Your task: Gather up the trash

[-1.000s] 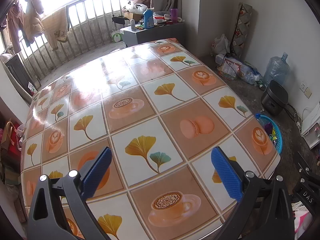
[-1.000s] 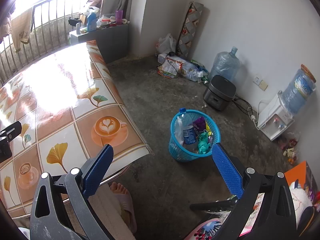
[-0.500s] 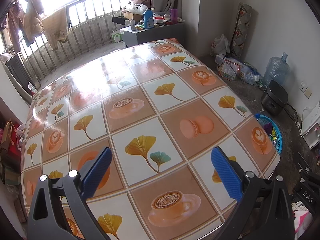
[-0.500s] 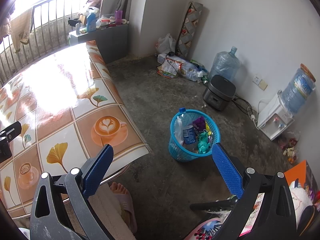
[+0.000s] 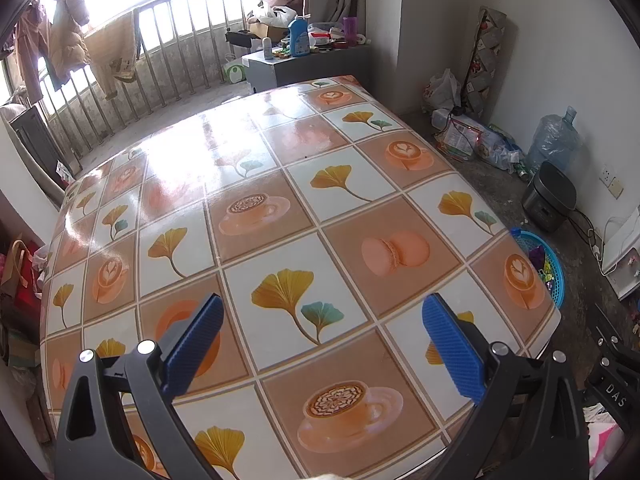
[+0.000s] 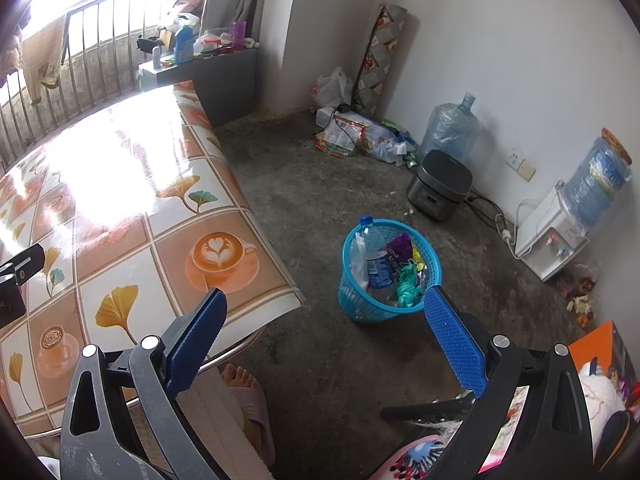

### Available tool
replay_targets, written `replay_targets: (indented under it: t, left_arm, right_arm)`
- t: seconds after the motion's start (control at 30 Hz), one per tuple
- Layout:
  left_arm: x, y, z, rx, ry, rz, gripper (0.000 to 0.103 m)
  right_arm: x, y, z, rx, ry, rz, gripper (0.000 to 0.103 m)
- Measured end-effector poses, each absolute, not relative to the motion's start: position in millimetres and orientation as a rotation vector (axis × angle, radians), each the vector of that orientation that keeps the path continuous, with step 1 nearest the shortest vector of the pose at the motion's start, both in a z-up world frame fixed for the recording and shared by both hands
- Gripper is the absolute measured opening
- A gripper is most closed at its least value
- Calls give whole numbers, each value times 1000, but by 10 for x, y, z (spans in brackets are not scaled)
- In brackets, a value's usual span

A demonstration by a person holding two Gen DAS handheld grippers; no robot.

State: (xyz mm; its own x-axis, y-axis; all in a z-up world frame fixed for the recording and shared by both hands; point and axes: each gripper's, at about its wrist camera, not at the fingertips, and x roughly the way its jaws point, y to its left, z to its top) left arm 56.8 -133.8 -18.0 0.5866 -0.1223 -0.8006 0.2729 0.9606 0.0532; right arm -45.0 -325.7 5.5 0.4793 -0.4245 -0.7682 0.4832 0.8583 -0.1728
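Nearest in the left wrist view, the left gripper (image 5: 320,328) hangs over the table (image 5: 256,184) with its two blue pads spread wide apart and nothing between them; the tablecloth under it is a grid of printed coffee cups, ginkgo leaves and macarons. In the right wrist view the right gripper (image 6: 324,320) is likewise spread wide and empty, held over the concrete floor (image 6: 304,184) just off the table's corner, and one foot in a pink slipper (image 6: 250,400) shows below the table edge. Just past the right gripper's pad stands one blue basket (image 6: 384,276) on the floor, near the table corner, holding the trash: a clear bottle with a blue cap, a dark can, and purple, yellow and green wrappers. Farther on, one dark rice cooker (image 6: 440,184) sits near the wall, with one large empty water jug (image 6: 450,128) behind it. To the right, one white water dispenser (image 6: 552,232) carries a second blue jug. A heap of bags (image 6: 360,136) lies in the far corner.
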Motion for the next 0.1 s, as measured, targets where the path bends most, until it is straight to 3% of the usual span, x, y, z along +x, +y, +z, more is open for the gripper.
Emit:
replay_targets:
  t: [0.1]
  left_arm:
    - [565,-1330,-183,175,920,-231,97]
  right_arm:
    - [-451,-3255,55,70,916,-554,95]
